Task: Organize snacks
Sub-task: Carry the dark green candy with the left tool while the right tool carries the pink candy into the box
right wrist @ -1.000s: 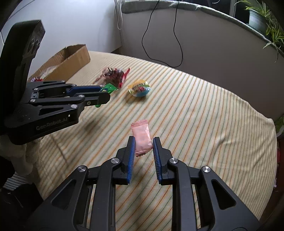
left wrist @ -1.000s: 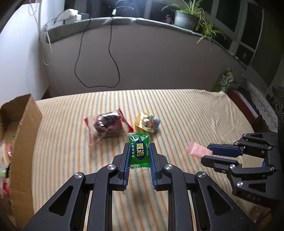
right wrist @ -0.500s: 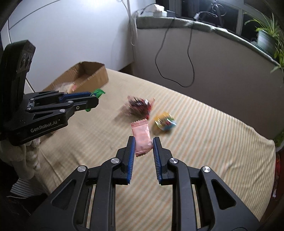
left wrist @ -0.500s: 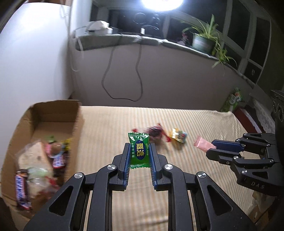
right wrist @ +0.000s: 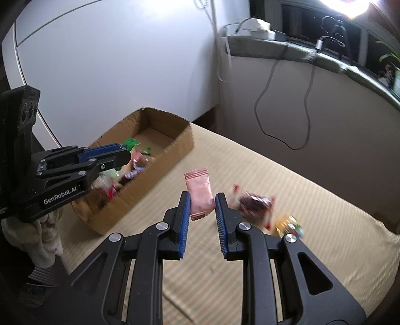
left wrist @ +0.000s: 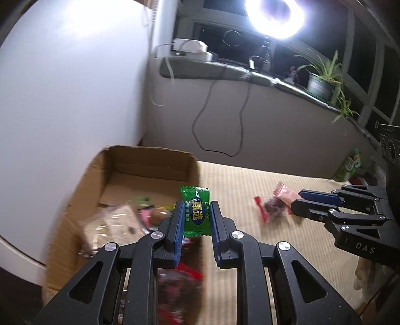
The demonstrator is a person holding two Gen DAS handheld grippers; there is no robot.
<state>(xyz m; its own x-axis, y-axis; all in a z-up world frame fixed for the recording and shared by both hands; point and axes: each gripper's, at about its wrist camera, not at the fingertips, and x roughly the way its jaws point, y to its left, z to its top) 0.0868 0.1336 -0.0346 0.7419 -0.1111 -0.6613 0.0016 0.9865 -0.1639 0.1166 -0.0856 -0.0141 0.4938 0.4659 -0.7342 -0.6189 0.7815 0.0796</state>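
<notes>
Left wrist view — green candy (left wrist: 195, 215) upright, long axis along closed fingers (left wrist: 178, 225); pink packet (right wrist: 200, 196) likewise clamped, tilted slightly left.

Two black plastic two-finger grippers, left gripper (left wrist: 197, 220), right gripper (right wrist: 203, 212), blue ribbed pads, silver screws, white "GenRobot.AI" lettering

— Where is the light coming from?
— A round lamp (left wrist: 274, 15) above the window ledge (left wrist: 250, 72) burns out to a white patch with a halo, and its glare spreads over the white wall (left wrist: 75, 82) to the left of the ledge.
— How sharp are the pictures?
— The cardboard box (left wrist: 150, 165) below the ledge and the snacks inside it (right wrist: 130, 172) smear with motion blur; the green candy (left wrist: 196, 211) stays crisp. The ledge bows, and the corners fall dark.
</notes>
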